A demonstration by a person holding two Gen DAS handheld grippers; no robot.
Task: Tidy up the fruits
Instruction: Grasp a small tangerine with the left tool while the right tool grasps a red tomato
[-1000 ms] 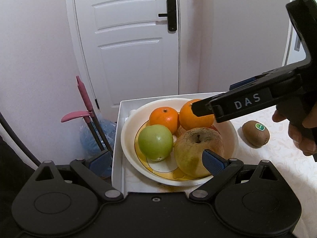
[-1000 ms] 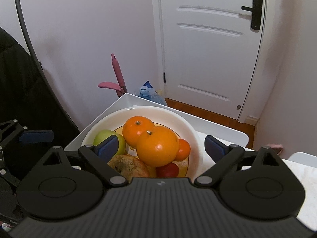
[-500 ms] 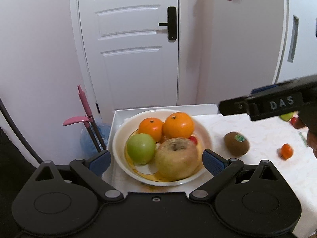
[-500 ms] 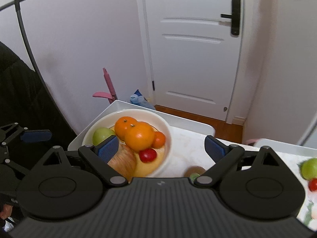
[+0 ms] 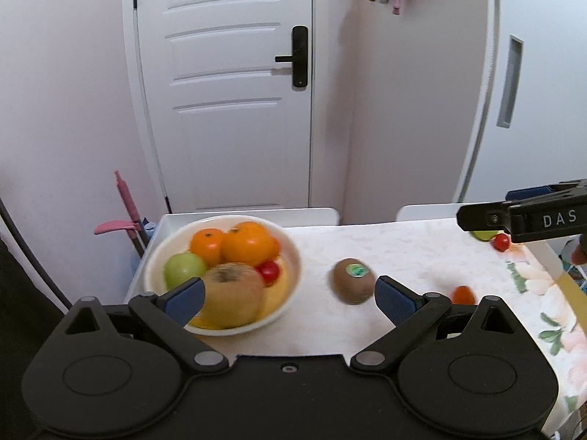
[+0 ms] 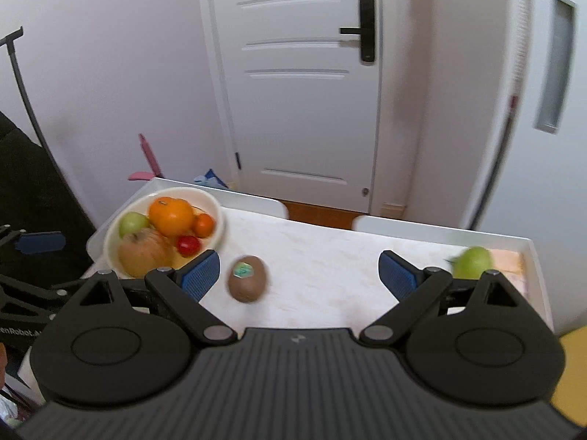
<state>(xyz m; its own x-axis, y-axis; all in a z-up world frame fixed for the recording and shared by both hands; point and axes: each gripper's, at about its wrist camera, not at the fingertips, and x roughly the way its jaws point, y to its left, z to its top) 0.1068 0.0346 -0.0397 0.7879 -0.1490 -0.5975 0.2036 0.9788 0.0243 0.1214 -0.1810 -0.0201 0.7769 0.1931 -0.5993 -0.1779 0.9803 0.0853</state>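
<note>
Setting: a home, likely a hallway or entry corner. White panelled door [image 5: 227, 110] with black lever lock [image 5: 299, 58], pink walls, floral tablecloth [image 5: 414, 253] on a small table, broom and dustpan [image 5: 126, 216] beside the table's left edge.

Showing two black plastic grippers: left gripper [image 5: 288, 295] and right gripper [image 6: 299, 273], wearing blue ribbed fingertip pads [image 5: 394, 299], silver pivot screws, white "DAS" lettering.
</note>
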